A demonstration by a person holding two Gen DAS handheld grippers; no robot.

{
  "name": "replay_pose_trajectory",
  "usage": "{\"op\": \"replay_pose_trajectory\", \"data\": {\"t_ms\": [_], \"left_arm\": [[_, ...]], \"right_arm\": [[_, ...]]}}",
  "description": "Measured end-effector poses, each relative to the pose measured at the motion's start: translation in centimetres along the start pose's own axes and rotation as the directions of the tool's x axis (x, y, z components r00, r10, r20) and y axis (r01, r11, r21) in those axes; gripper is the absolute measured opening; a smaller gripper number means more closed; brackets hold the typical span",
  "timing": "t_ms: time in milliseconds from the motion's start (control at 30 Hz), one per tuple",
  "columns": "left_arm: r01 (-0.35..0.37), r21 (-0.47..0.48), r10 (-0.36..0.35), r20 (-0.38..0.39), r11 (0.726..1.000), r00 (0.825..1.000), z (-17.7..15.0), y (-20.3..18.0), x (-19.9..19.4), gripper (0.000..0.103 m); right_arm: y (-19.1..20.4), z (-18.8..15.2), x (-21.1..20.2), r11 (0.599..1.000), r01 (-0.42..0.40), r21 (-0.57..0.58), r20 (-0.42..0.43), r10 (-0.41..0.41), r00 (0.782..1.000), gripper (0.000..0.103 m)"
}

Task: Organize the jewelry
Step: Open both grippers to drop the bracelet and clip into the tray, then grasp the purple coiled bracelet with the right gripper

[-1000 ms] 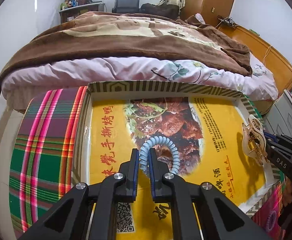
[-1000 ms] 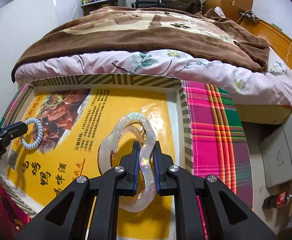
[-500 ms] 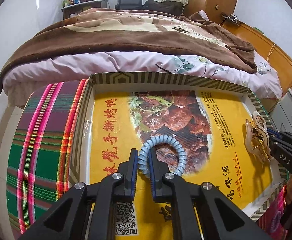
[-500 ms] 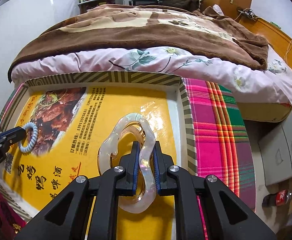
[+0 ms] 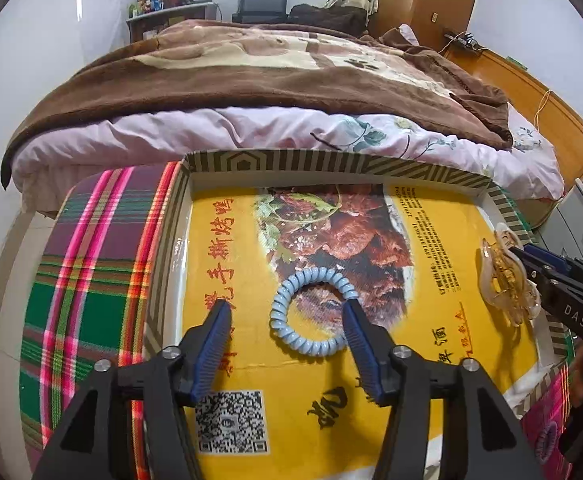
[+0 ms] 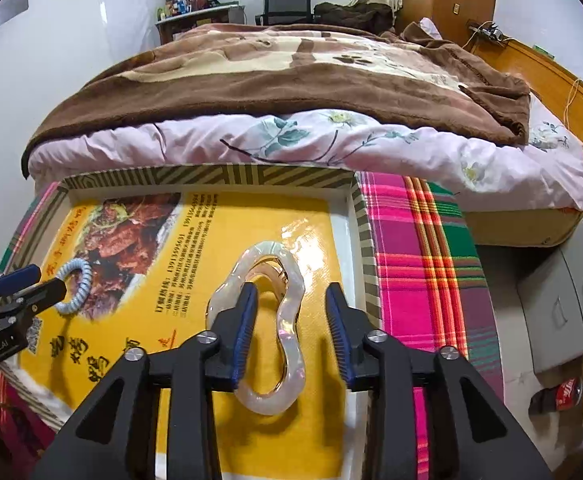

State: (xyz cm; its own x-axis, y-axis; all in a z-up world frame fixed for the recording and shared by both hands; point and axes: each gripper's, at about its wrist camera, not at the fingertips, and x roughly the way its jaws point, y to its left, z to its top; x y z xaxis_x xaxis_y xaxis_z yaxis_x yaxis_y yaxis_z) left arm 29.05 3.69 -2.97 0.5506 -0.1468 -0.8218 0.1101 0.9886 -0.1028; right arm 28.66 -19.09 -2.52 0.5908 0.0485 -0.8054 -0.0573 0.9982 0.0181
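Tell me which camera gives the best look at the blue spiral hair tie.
The left wrist view: the blue spiral hair tie lies whole and close on the yellow tray, between the left gripper's jaws, which have just been opening. The right wrist view shows it small at the left edge, partly hidden behind that gripper.

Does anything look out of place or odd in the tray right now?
Nothing looks damaged or spilled. The blue coil hair tie lies flat on the yellow tray, and the pearly hair claw lies near the tray's right wall. Both lie between jaws that have just been opening. One oddity: a bottle lies on the floor.
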Motion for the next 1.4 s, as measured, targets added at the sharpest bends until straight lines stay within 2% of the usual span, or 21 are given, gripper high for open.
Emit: {"op": "replay_pose_trajectory", "data": {"t_ms": [167, 367, 467, 700, 900, 1100, 1233, 1400], "left_arm": [[0.005, -0.004, -0.005, 0.031, 1.000, 0.999, -0.6, -0.4, -2.2, 0.070], [0.007, -0.003, -0.007, 0.079, 1.000, 0.997, -2.3, -0.8, -5.9, 0.072], [-0.008, 0.008, 0.007, 0.100, 1.000, 0.995, -3.4, -1.1, -7.8, 0.078], [-0.021, 0.010, 0.019, 0.153, 1.000, 0.988, -6.8, -1.3, -12.0, 0.081], [-0.009, -0.008, 0.010, 0.167, 1.000, 0.986, -9.8, -0.6, -14.2, 0.082], [-0.004, -0.025, 0.008, 0.174, 1.000, 0.985, -12.9, 0.4, -15.4, 0.082], [-0.007, -0.043, 0.014, 0.160, 0.999, 0.987, -14.7, 1.1, -15.4, 0.082], [-0.007, -0.080, 0.017, 0.132, 0.997, 0.991, -16.4, 2.4, -14.9, 0.082]], "right_arm": [[0.3, -0.3, -1.9, 1.000, -0.021, 0.002, 0.030, 0.021, 0.999, 0.043], [0.4, -1.5, -4.9, 0.999, -0.051, 0.018, 0.071, 0.049, 0.996, 0.043], [0.4, -2.4, -6.8, 0.998, -0.065, 0.019, 0.094, 0.062, 0.994, 0.043], [-0.3, -5.4, -11.3, 0.996, -0.086, 0.036, 0.152, 0.079, 0.985, 0.043], [-1.6, -8.6, -13.9, 0.998, -0.065, 0.022, 0.173, 0.060, 0.983, 0.044], [-3.3, -12.7, -14.3, 0.995, -0.090, 0.036, 0.135, 0.084, 0.987, 0.044], [-2.9, -15.5, -13.0, 0.995, -0.096, -0.010, 0.065, 0.097, 0.993, 0.044], [-1.7, -17.4, -11.7, 0.994, -0.093, -0.063, 0.018, 0.095, 0.995, 0.044]]}}
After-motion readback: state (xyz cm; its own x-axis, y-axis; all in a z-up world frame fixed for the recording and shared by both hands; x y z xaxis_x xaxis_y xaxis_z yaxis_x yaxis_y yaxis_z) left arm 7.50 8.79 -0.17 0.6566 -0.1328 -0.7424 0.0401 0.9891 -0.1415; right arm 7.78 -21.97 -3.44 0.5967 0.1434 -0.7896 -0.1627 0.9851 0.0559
